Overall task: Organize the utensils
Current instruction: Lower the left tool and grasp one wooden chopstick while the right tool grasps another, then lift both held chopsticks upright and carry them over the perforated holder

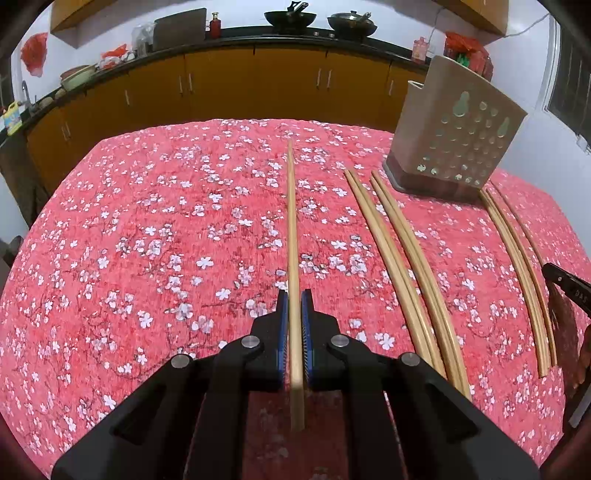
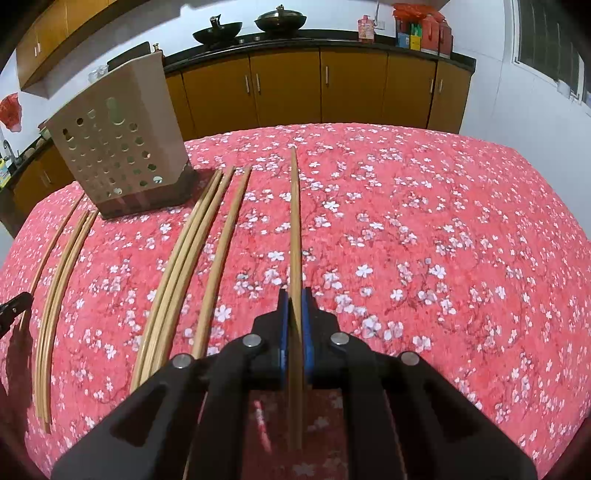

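Note:
In the left wrist view my left gripper (image 1: pixel 294 299) is shut on a wooden chopstick (image 1: pixel 291 221) that runs straight ahead along the red floral tablecloth. Several more chopsticks (image 1: pixel 399 251) lie in pairs to its right, in front of a beige perforated utensil holder (image 1: pixel 458 129). In the right wrist view my right gripper (image 2: pixel 294 297) is shut on another chopstick (image 2: pixel 295 221). Loose chopsticks (image 2: pixel 192 251) lie to its left, and the holder (image 2: pixel 118 136) stands at the far left. The other gripper's tip shows at each view's edge.
The table (image 1: pixel 147 221) wears a red cloth with white blossoms. Behind it runs a counter with yellow cabinets (image 2: pixel 288 85), two woks (image 2: pixel 218 31) and bottles. A window (image 2: pixel 550 44) is on the right wall.

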